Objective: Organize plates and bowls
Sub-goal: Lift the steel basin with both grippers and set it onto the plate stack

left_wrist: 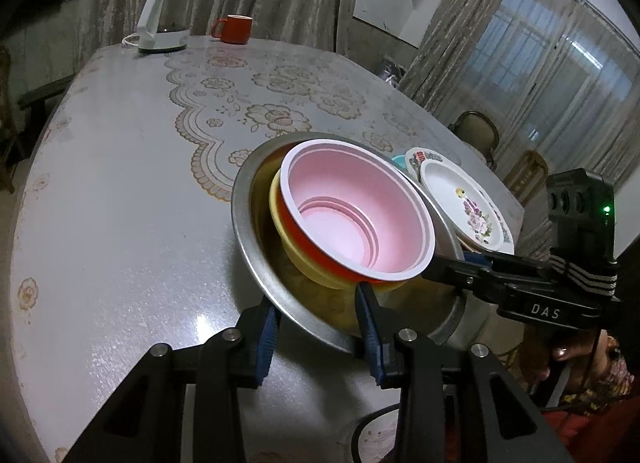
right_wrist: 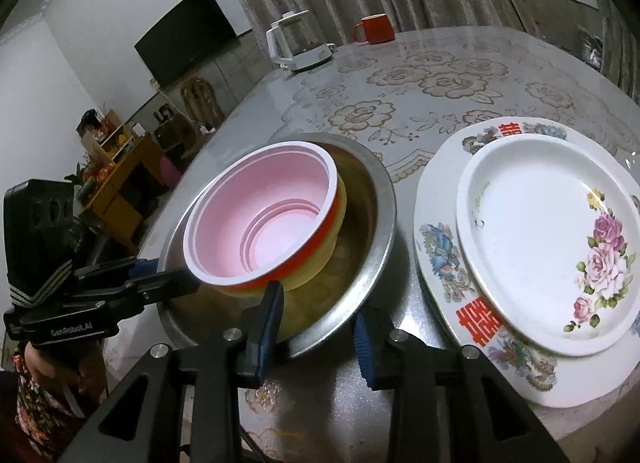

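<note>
Since bowls (right_wrist: 260,223) nested, plates (right_wrist: 548,247) stacked at 3 o'clock, looks mostly done; both claws (left_wrist: 320,327) (right_wrist: 316,327) apart, straddling steel basin (right_wrist: 372,231) rim.

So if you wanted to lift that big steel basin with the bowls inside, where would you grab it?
Probably by its thin flared rim, from the near side. The wide steel basin is too broad to span, but each gripper, left gripper and right gripper, already straddles that rim, one finger inside, one outside. The stacked pink-lined red bowl leaves room there.
</note>
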Motion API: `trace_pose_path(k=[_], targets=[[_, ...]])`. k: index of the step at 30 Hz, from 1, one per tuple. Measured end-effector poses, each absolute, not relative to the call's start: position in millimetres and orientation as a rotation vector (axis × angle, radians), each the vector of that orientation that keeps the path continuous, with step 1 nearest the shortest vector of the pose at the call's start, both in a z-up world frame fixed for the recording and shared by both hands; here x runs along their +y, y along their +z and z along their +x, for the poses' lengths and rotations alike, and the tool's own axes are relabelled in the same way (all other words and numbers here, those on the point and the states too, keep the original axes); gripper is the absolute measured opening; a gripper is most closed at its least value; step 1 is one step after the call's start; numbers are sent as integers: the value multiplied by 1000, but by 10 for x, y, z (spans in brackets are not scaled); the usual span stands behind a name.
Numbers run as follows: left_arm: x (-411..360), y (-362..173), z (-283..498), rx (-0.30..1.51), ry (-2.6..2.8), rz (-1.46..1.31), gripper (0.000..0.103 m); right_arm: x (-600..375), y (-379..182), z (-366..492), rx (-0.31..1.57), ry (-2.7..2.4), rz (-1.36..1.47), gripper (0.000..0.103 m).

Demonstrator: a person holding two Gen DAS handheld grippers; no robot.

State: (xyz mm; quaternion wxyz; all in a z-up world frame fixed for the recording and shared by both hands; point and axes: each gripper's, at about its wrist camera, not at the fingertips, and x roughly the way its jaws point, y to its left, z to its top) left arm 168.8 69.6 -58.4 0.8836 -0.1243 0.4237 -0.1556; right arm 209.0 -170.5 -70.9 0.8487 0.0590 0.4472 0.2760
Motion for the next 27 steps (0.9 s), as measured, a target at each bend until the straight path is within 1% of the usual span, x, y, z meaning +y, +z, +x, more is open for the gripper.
trace_pose_path(k=[11, 27], targets=[[644, -567, 1650, 884, -334, -270, 37, -1724, -667, 2033, 927, 571, 66, 31], [497, -218, 1754, 818, -359, -277, 37, -1898, -369, 1990, 847, 561, 77, 31]])
